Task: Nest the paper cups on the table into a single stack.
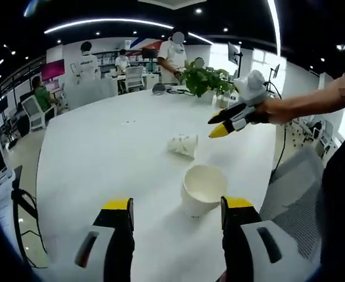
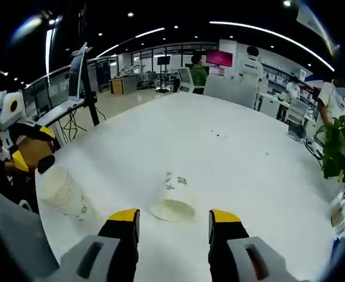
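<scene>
The left gripper [image 1: 175, 214] was spread wide, its jaws either side of a paper cup [image 1: 202, 189] that stood tilted near the table's [image 1: 102, 153] edge; whether they touched it could not be told. A second cup [image 1: 183, 144] lay on its side further in toward the middle of the table. In the right gripper view, the right gripper [image 2: 174, 226] hovered with jaws apart, holding nothing, just short of that lying cup [image 2: 174, 198], mouth toward it. A potted plant [image 1: 205, 79] sat at the far edge.
</scene>
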Motion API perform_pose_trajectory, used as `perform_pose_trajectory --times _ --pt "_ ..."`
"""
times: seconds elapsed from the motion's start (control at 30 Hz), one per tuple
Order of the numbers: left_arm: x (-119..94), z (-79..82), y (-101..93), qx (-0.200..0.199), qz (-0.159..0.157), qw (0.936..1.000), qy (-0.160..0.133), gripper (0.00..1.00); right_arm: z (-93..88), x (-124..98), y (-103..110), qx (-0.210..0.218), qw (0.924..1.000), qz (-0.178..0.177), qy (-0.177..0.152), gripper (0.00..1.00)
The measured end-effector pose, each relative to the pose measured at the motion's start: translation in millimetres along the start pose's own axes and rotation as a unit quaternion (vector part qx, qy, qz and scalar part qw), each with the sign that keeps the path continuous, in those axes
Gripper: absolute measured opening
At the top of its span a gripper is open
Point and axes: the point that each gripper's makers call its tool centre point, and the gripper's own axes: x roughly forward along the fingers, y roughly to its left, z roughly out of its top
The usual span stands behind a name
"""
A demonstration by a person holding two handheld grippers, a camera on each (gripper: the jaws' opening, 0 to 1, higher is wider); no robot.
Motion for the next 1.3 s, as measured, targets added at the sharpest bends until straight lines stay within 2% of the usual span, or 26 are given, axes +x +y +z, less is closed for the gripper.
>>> perform_pose_trajectory --times 0.07,0.13,0.27,0.4,0.47,0.63,0.67,0.77,0.83,0.87,0.93,1.07,1.17,1.2,1.3 --pt "-2 -1.5 -0.1 -0.002 0.002 1.0 0.002 0.58 -6.9 5 0 -0.001 1.0 0.0 0.007 0.47" --pt "-2 -2.3 1.6 -0.003 0.004 1.0 0.003 0.58 -18.5 27 -10 0.002 0.9999 0.003 0.015 0.47" --pt "-6 -0.9 4.6 -0.007 0.011 0.9999 0.0 0.59 -26.6 36 -12 0.018 0.9997 0.003 0.018 0.46" --pt "-8 -0.2 5.3 -0.013 0.013 0.9998 -0.003 0.59 -26.5 44 -17 0.05 0.9987 -0.006 0.01 0.46" --pt "-8 -1.8 4.6 -0.015 0.014 0.9998 -0.003 0.59 -22.6 46 -13 0.067 0.9978 0.001 0.003 0.46" --pt "-11 -6.9 6.2 -0.02 0.018 0.9996 0.002 0.6 -21.3 60 -18 0.065 0.9979 -0.004 -0.004 0.44" --pt "-13 -9.1 7.3 -0.022 0.02 0.9995 0.004 0.6 -14.7 54 -11 0.062 0.998 -0.002 -0.01 0.43" --pt "-15 -12.1 8.0 -0.026 0.024 0.9993 0.007 0.59 -8.1 64 -11 0.033 0.9992 -0.007 -0.022 0.4" --pt "-17 -13.4 7.8 -0.033 0.027 0.9991 0.005 0.59 -5.1 70 -6 0.033 0.9992 -0.001 -0.023 0.32" --pt "-18 -14.0 6.6 -0.035 0.028 0.999 0.004 0.59 -2.8 71 -5 0.033 0.9991 -0.003 -0.025 0.25" --pt "-18 -15.7 3.6 -0.035 0.029 0.9989 0.008 0.59 5.7 64 -7 0.039 0.9987 -0.005 -0.033 0.01" --pt "-20 -15.4 -1.3 -0.037 0.029 0.9989 0.009 0.59 8.1 66 -7 0.041 0.9987 0.001 -0.03 0.0" --pt "-20 -16.2 -0.3 -0.038 0.03 0.9988 0.009 0.59 10.2 58 -5 0.046 0.9985 0.003 -0.029 0.0" --pt "-20 -16.4 -0.6 -0.036 0.029 0.9989 0.009 0.59 9.5 64 -5 0.046 0.9985 0.006 -0.03 0.0" --pt "-18 -19.7 -3.0 -0.019 0.027 0.9993 0.019 0.6 13.2 58 -11 0.046 0.9985 0.011 -0.029 0.0"
